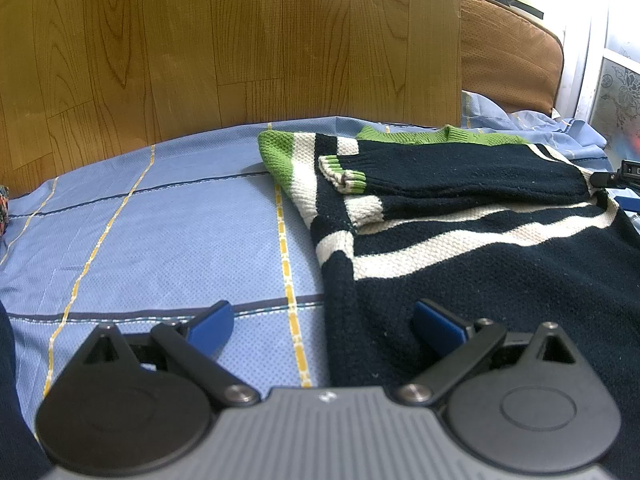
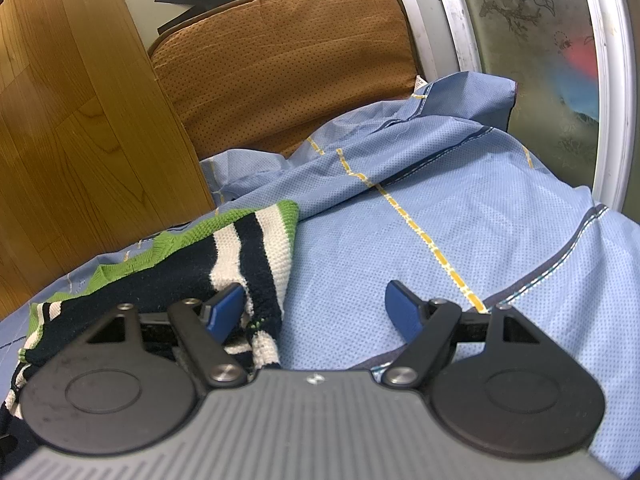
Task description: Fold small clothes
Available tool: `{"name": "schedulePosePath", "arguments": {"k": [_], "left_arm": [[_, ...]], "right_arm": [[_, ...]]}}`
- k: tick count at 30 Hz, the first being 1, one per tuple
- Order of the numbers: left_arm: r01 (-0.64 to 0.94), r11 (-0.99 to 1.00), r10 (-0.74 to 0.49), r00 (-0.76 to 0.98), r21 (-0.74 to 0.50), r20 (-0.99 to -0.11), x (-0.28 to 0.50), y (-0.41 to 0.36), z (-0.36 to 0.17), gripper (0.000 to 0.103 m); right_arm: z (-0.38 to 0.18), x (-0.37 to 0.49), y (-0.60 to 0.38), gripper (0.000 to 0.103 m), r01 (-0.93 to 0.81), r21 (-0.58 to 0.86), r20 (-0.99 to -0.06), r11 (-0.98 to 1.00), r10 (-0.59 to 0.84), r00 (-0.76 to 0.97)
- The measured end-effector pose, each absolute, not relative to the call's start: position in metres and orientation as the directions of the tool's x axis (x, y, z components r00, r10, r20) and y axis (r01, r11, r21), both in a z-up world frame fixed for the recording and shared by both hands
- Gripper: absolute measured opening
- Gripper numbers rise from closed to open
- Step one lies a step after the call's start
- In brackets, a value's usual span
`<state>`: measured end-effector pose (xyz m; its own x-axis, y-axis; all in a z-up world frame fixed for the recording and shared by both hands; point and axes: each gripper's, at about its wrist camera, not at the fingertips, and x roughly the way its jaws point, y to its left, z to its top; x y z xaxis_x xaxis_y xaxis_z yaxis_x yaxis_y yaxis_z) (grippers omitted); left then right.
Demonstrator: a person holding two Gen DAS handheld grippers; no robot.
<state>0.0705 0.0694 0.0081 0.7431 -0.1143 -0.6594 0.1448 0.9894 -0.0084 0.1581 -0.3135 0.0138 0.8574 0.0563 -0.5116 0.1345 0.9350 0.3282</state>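
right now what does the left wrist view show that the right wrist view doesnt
Only the left wrist view: the sweater's folded sleeve cuff and the open left gripper. Only the right wrist view: the frosted floral window and the open right gripper. Both: the striped sweater, the blue checked sheet, the brown cushion and the wooden panel.

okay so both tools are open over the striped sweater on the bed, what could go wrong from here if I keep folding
The folded-in sleeve lies loose on the sweater; lifting the hem could let it slide out.

The left tool straddles the sweater's edge and the blue bedsheet, so closing might pinch the sheet too.

The right tool has one finger over the knit, the other over sheet; it could grab sheet too.
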Motion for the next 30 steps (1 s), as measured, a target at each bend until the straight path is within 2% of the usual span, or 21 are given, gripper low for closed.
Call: {"name": "schedulePosePath", "arguments": {"k": [16,22,24,25,26,28,30], "left_arm": [[0.150,0.989,-0.123,0.741,-0.016,-0.660,0.070,0.069,0.008,0.100],[0.184,0.983,-0.155,0.731,-0.028,-0.665,0.059,0.072,0.010,0.100],[0.216,0.975,-0.190,0.716,-0.047,-0.672,0.040,0.072,0.012,0.100],[0.238,0.969,-0.222,0.705,-0.071,-0.674,0.028,0.072,0.013,0.100],[0.258,0.961,-0.255,0.695,-0.098,-0.672,0.015,0.073,0.015,0.100],[0.295,0.945,-0.312,0.676,-0.143,-0.668,-0.009,0.075,0.019,0.100],[0.318,0.934,-0.341,0.666,-0.161,-0.663,-0.037,0.077,0.023,0.100]], "right_arm": [[0.014,0.158,-0.314,0.080,0.135,0.339,-0.509,0.931,0.061,0.859],[0.032,0.111,-0.333,0.079,0.066,0.474,-0.422,0.878,0.161,0.892],[0.037,0.088,-0.335,0.079,0.017,0.466,-0.428,0.885,0.209,0.879],[0.037,0.073,-0.336,0.075,-0.017,0.463,-0.438,0.886,0.246,0.865],[0.036,0.060,-0.335,0.066,-0.051,0.466,-0.448,0.884,0.285,0.847],[0.033,0.035,-0.331,0.054,-0.118,0.471,-0.464,0.874,0.359,0.810],[0.032,0.013,-0.322,0.048,-0.192,0.492,-0.457,0.849,0.440,0.773]]}}
